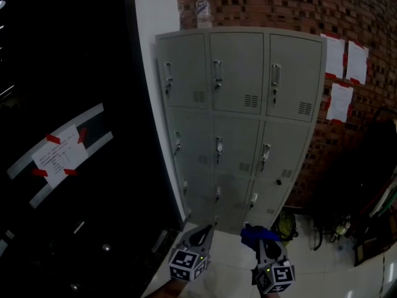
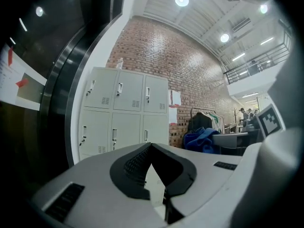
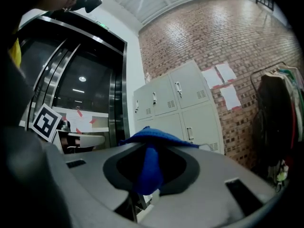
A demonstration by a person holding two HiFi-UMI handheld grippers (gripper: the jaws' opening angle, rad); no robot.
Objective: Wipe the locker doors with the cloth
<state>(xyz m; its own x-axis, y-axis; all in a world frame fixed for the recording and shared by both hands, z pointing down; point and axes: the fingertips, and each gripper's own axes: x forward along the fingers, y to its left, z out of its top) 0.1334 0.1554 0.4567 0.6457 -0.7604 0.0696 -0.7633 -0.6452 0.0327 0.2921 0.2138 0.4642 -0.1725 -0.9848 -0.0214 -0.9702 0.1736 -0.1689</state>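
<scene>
Holding the blue cloth point(image 3: 151, 167) pinched between its closed jaws, the right gripper point(image 1: 268, 247) sits low and near us, well apart from the lockers. A fold of cloth bunches over the jaw tips, which we judge puts a soft pad forward, so fabric rather than plastic would meet the metal. The left gripper point(image 1: 200, 234) hangs just to its left, jaws closed tip to tip with nothing between them. We take it for the spare hand, free to steady a door if one swings.

The grey locker doors point(image 1: 239, 123) stand farther off, three across and three down, all shut. They back onto the brick wall point(image 1: 279, 5), with a dark glass front point(image 1: 62, 73) to their left. A bottle point(image 1: 203, 10) stands on top at the far left. Nothing touches the doors, so we judge that wiping has not begun. The cloth must first go forward and up to the top row.
</scene>
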